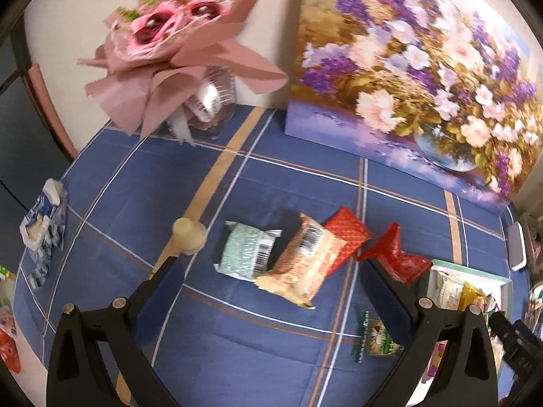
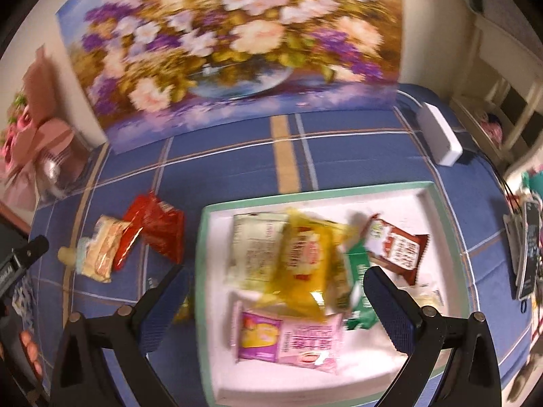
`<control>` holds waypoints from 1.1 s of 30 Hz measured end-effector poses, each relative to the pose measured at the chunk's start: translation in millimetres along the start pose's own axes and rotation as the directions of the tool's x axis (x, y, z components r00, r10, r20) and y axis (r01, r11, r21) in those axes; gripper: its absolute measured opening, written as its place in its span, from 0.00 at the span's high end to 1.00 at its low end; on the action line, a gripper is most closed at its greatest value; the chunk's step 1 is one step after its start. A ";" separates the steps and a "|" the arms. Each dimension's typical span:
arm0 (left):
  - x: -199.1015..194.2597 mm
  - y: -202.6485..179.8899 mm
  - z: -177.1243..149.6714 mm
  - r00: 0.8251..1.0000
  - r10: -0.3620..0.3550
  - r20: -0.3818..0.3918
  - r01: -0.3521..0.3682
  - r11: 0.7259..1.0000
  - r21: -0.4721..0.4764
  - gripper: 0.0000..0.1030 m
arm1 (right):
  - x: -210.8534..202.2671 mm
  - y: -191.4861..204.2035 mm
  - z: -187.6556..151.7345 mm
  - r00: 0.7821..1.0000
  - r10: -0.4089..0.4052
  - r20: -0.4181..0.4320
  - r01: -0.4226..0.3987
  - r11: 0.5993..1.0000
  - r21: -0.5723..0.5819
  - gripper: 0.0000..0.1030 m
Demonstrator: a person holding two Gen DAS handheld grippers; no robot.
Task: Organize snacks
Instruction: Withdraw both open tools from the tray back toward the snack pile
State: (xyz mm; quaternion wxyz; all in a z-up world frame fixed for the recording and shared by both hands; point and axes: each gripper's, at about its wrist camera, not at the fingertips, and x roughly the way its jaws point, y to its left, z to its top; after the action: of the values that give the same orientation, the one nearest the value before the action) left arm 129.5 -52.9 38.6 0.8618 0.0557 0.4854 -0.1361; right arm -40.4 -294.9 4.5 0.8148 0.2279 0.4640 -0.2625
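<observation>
In the left wrist view my left gripper is open above loose snacks on the blue checked cloth: a pale green packet, an orange-cream packet, a red dotted packet and a crumpled red packet. Nothing sits between its pads. My right gripper hangs wide open and empty over the white tray with a green rim. In the tray lie a yellow packet, a pink packet, a brown-red packet and a green packet.
A flower painting leans on the back wall, and a pink bouquet stands at the back left. A blue-white bag lies at the table's left edge, a cream round piece near my left finger. A white box sits behind the tray.
</observation>
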 end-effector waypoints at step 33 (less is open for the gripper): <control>76.3 70.8 6.2 0.989 -0.044 -0.144 0.026 0.991 -0.128 0.01 | 70.0 107.8 15.3 0.970 0.220 -0.109 -0.231 0.967 -0.110 0.00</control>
State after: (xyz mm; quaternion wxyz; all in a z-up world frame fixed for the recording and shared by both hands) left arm 192.6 -0.4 -25.7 0.8231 0.0024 0.5559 -0.1160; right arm 68.5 -237.7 -35.9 0.8286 0.2413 0.4886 -0.1280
